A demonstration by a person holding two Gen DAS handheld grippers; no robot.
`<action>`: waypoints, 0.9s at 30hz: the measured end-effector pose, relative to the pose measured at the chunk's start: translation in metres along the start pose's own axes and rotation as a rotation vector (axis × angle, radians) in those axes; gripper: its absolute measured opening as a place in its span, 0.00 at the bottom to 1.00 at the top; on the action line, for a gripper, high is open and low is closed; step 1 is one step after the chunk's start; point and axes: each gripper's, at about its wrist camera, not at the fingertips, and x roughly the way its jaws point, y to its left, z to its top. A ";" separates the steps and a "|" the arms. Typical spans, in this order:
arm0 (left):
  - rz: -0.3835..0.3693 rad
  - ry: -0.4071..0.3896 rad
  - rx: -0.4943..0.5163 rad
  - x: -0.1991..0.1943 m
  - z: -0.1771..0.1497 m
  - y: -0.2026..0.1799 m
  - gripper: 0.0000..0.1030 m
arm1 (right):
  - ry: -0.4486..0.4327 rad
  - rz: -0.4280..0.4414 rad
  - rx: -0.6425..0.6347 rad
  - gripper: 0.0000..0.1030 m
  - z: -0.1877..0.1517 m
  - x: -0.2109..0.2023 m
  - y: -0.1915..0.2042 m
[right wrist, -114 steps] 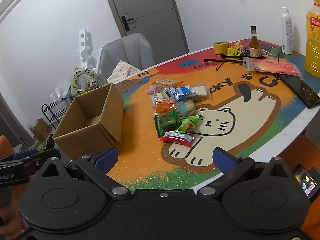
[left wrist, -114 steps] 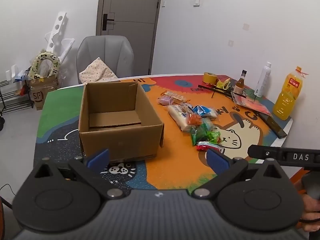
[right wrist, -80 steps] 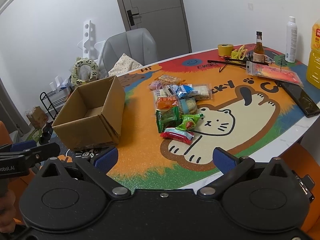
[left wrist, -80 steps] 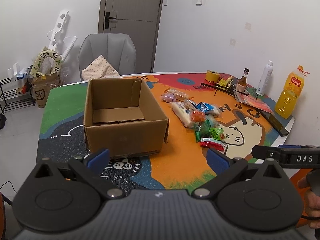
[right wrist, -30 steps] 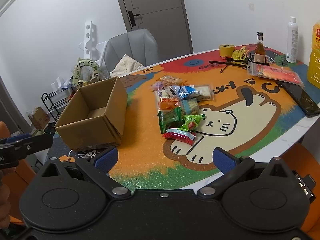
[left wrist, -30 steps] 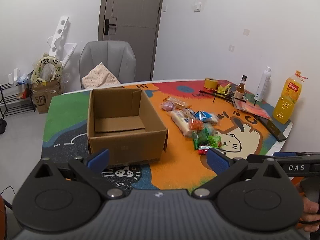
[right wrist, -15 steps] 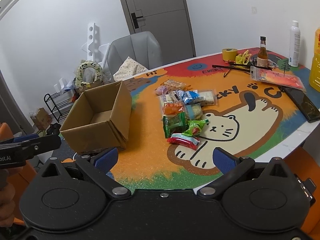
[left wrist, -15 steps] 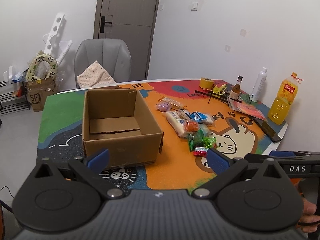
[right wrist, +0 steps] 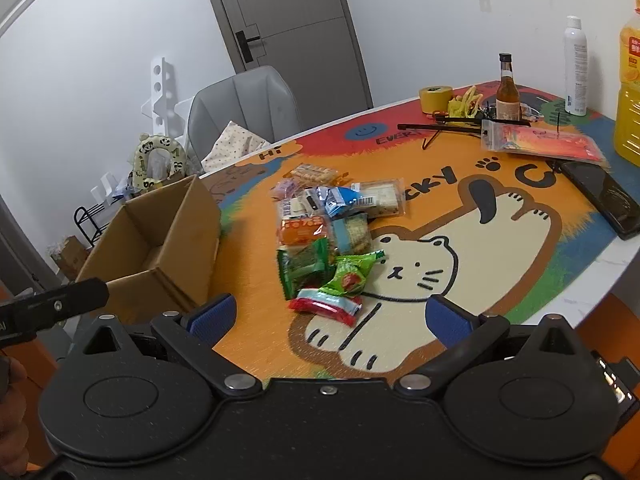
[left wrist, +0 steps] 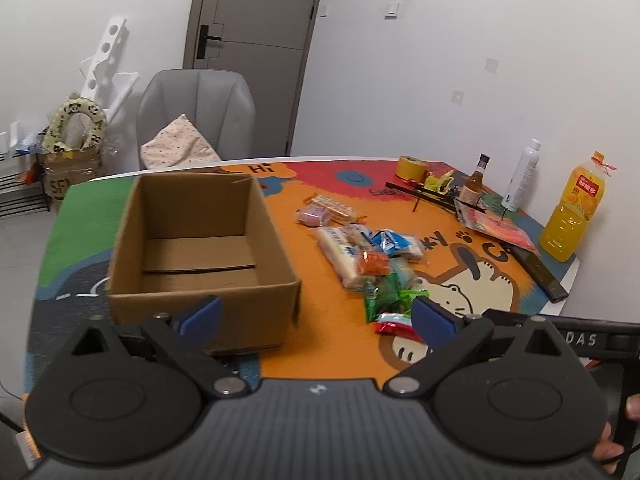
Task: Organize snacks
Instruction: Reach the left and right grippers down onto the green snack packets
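An open, empty cardboard box stands on the left of the colourful cat-print table mat; it also shows in the right wrist view. A pile of snack packets lies to its right, with a red packet nearest me and green packets behind it. My left gripper is open and empty, held above the table's near edge in front of the box. My right gripper is open and empty, just short of the red packet.
At the back right stand a yellow tape roll, a small brown bottle, a white spray can and an orange juice bottle. A black phone and a red pouch lie near the right edge. A grey chair stands behind the table.
Both grippers have moved forward and lower toward the table; the box and the snack pile look larger. Both jaws stay open. Nothing on the table has moved.
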 end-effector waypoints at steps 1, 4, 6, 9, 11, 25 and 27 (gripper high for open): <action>-0.001 -0.003 0.006 0.005 0.001 -0.002 0.98 | -0.008 0.000 -0.010 1.00 0.000 0.003 -0.002; -0.016 -0.005 0.022 0.020 0.002 -0.011 0.97 | -0.023 0.001 -0.020 1.00 0.001 0.013 -0.010; -0.025 0.003 0.031 0.031 0.003 -0.016 0.93 | -0.024 0.020 -0.014 0.98 0.001 0.019 -0.016; -0.036 -0.004 0.034 0.045 0.002 -0.022 0.89 | -0.028 0.038 -0.014 0.91 0.003 0.026 -0.020; -0.043 0.001 0.037 0.056 0.002 -0.025 0.86 | -0.028 0.052 -0.006 0.86 0.003 0.034 -0.024; -0.102 0.094 0.031 0.119 0.001 -0.038 0.61 | 0.036 0.122 0.077 0.51 0.002 0.085 -0.034; -0.109 0.102 0.028 0.125 0.002 -0.039 0.60 | 0.043 0.118 0.076 0.49 0.002 0.091 -0.035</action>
